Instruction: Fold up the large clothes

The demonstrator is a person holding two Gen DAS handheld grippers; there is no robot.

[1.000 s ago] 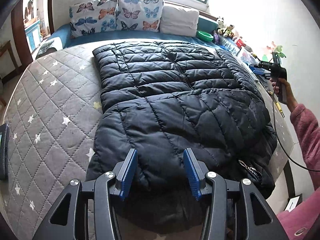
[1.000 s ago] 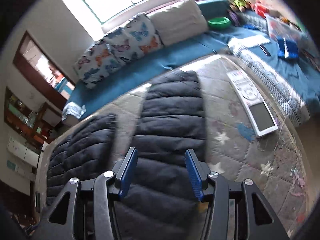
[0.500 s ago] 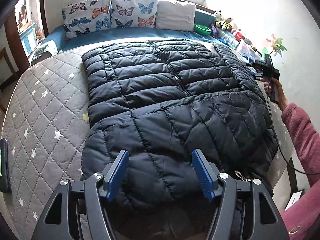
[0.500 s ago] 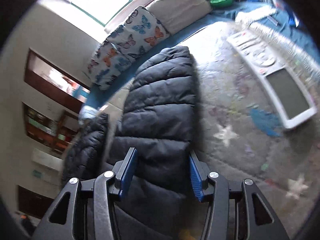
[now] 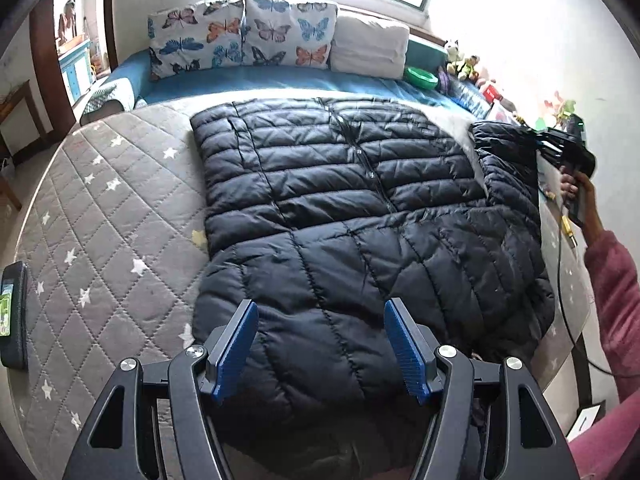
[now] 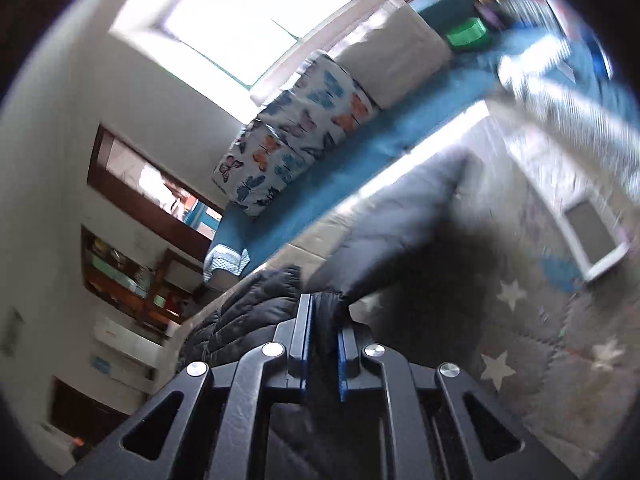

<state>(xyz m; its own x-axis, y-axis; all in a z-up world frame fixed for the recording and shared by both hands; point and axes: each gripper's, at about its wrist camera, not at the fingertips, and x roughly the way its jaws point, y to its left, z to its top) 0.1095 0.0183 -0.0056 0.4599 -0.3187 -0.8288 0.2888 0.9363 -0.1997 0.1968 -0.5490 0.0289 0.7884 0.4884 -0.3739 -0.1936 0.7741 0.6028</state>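
Left wrist view gives you the whole layout: your left hand-held gripper (image 5: 322, 346) hangs with its blue pads spread apart and nothing between them, just above the near hem of the black puffer jacket (image 5: 360, 216), which lies spread on the grey star-quilted bed (image 5: 100, 208). Only here can you see your right hand (image 5: 570, 188) at the far right, lifting the jacket's sleeve (image 5: 506, 160) off the bed. The right wrist view, blurred, shows what that one cannot: your right hand-held gripper (image 6: 323, 322) is clamped together on a fold of the sleeve. Beyond it lies a white tablet-like device (image 6: 588, 232). Farthest back sit the butterfly pillows (image 5: 240, 36) and a green bowl (image 5: 420, 77).
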